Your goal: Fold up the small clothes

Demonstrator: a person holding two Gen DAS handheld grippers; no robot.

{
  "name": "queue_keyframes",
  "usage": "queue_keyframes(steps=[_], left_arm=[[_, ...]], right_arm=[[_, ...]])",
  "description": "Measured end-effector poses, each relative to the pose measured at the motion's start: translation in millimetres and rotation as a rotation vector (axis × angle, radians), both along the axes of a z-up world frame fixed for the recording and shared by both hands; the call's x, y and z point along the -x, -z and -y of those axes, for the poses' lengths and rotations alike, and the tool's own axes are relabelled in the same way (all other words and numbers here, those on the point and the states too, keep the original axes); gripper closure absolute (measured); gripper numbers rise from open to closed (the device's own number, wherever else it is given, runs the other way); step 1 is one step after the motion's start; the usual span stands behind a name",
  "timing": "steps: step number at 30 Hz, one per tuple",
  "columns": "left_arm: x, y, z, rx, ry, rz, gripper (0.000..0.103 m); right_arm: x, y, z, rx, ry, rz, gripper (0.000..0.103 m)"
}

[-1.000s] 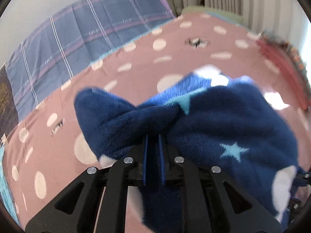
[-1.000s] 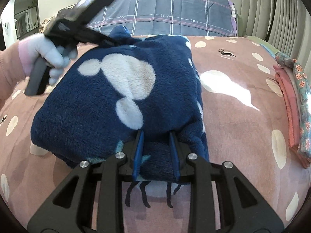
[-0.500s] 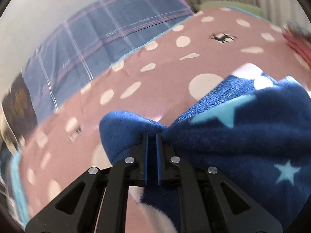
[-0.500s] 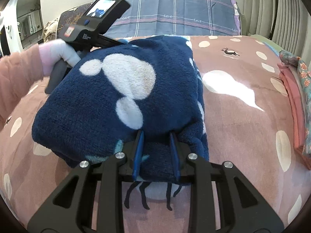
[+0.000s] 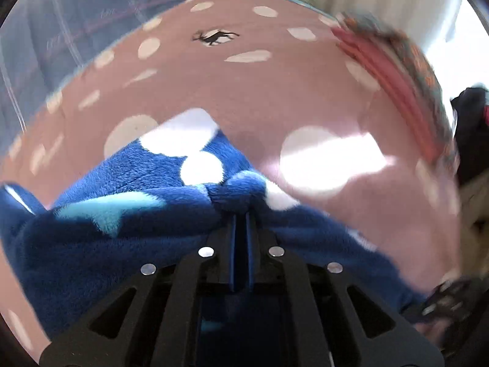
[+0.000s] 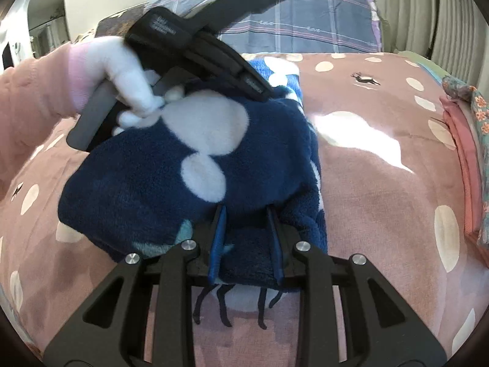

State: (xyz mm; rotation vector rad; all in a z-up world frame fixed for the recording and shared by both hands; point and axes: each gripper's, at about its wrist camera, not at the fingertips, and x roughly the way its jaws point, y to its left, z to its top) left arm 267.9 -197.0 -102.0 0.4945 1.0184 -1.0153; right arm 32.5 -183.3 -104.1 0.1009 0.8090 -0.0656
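A dark blue fleece garment (image 6: pixel 171 168) with white blobs and pale blue stars lies bunched on the pink spotted bedspread (image 6: pixel 382 183). My right gripper (image 6: pixel 246 214) is shut on the thick near edge of the fleece, its blue fingers pressed into the pile. My left gripper (image 5: pixel 240 214) is shut on a pinched fold of the same fleece garment (image 5: pixel 122 229). In the right wrist view the left gripper (image 6: pixel 262 96), held by a white-gloved hand (image 6: pixel 122 73), holds the far edge over the middle of the garment.
Folded pink and floral clothes (image 6: pixel 467 153) are stacked at the right edge of the bed; they also show in the left wrist view (image 5: pixel 397 70). A plaid blue pillow (image 6: pixel 305 24) lies at the head. Pleated curtains (image 6: pixel 428 9) hang behind.
My left gripper has carried the far edge of the fleece toward the right gripper, folding it over the garment's middle. The right gripper has held still.
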Motion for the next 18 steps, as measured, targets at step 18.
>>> queue_keyframes(steps=[18], left_arm=[[129.7, -13.7, -138.9, 0.164, -0.056, 0.303, 0.073]], right_arm=[[13.4, -19.2, 9.5, -0.084, -0.016, 0.005, 0.076]])
